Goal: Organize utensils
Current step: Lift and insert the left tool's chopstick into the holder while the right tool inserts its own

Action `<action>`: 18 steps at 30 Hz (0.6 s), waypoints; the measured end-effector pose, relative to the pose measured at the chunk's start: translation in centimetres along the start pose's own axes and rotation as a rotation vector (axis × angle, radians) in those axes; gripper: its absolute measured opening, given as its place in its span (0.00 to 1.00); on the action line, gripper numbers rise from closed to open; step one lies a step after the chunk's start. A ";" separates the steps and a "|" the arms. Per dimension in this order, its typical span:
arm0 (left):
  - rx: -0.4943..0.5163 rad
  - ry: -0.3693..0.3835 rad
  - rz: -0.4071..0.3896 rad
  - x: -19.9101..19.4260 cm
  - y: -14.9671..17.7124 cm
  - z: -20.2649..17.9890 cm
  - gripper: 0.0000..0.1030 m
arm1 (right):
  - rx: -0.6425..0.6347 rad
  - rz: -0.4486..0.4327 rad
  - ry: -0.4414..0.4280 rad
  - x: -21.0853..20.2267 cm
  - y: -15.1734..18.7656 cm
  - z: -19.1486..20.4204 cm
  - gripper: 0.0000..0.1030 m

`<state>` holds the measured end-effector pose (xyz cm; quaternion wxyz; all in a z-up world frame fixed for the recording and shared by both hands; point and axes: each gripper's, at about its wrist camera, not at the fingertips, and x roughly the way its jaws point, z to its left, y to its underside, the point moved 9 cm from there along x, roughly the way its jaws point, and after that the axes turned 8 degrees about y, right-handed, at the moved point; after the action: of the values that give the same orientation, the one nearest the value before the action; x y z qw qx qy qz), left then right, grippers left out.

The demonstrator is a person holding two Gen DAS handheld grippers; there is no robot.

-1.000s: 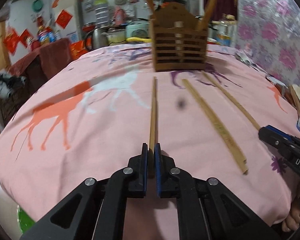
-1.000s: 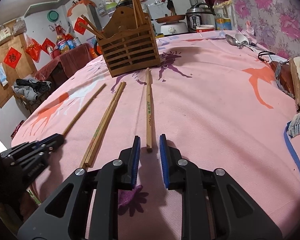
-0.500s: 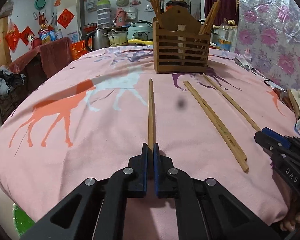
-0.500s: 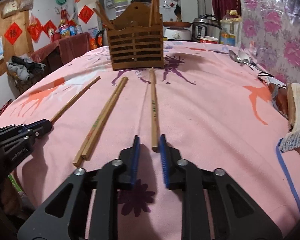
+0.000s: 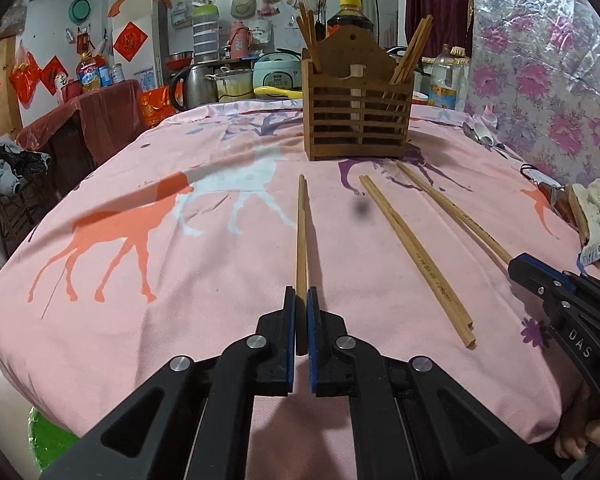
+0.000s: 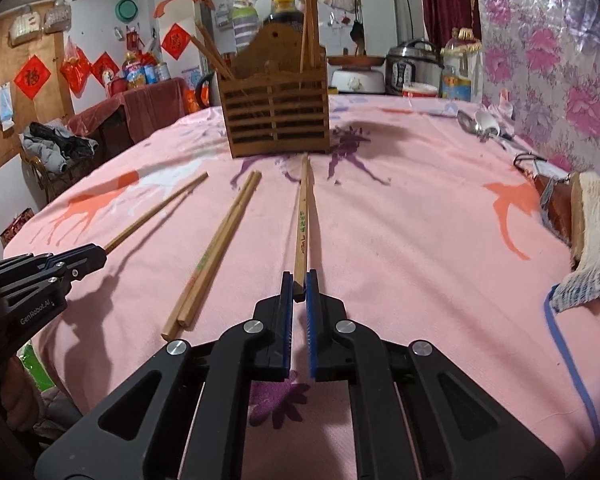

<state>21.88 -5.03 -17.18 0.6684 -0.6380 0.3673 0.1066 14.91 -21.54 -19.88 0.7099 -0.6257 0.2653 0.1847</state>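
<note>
Two grippers, each clamped on the near end of a chopstick lying on the pink tablecloth [image 5: 204, 280].

Left wrist view. The left gripper [image 5: 301, 300] has its blue pads pressed against the left chopstick [image 5: 301, 236], which runs straight toward the wooden holder [image 5: 356, 120] at the table's far edge. A pair of chopsticks [image 5: 416, 256] lies to the right of it, toward the middle of the table, untouched. At the right edge of the view the right gripper [image 5: 518, 266] meets the tip of the right chopstick [image 5: 456, 212]. Upright chopsticks already stand in both ends of the holder.

Right wrist view. The right gripper [image 6: 299, 286] is pinched on the right chopstick [image 6: 302, 224], whose far tip lies just in front of the holder [image 6: 276, 116]. The pair [image 6: 216, 244] and the left chopstick [image 6: 156, 212] lie to its left, the latter ending in the left gripper [image 6: 96, 254].

Risk. Both grips sit at the extreme end of a long stick, so on lifting the free length may droop or swivel between the pads; the right pads appear to catch only the very tip, though distortion makes this uncertain. A swinging tip could miss the holder's opening or knock the sticks inside.
</note>
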 end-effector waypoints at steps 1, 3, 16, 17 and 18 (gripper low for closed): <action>-0.002 0.001 -0.002 -0.2 -0.1 0.0 0.06 | -0.001 -0.008 0.000 -0.2 -0.1 0.0 0.07; -0.008 0.003 -0.010 -0.6 -0.4 0.1 0.06 | 0.002 -0.029 -0.003 -0.8 -0.7 -0.1 0.07; -0.030 0.013 -0.128 -6.5 -4.1 0.0 0.06 | 0.075 -0.187 -0.041 -6.3 -5.4 -1.7 0.06; -0.033 0.015 -0.138 -7.1 -4.4 0.0 0.06 | 0.081 -0.199 -0.046 -6.8 -5.8 -1.8 0.06; -0.036 0.018 -0.143 -7.4 -4.6 0.0 0.06 | 0.086 -0.208 -0.050 -7.2 -6.1 -2.0 0.06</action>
<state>19.50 -3.35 -8.99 0.6594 -0.6754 0.3250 0.0595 12.59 -23.88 -10.82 0.7579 -0.6139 0.1891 0.1141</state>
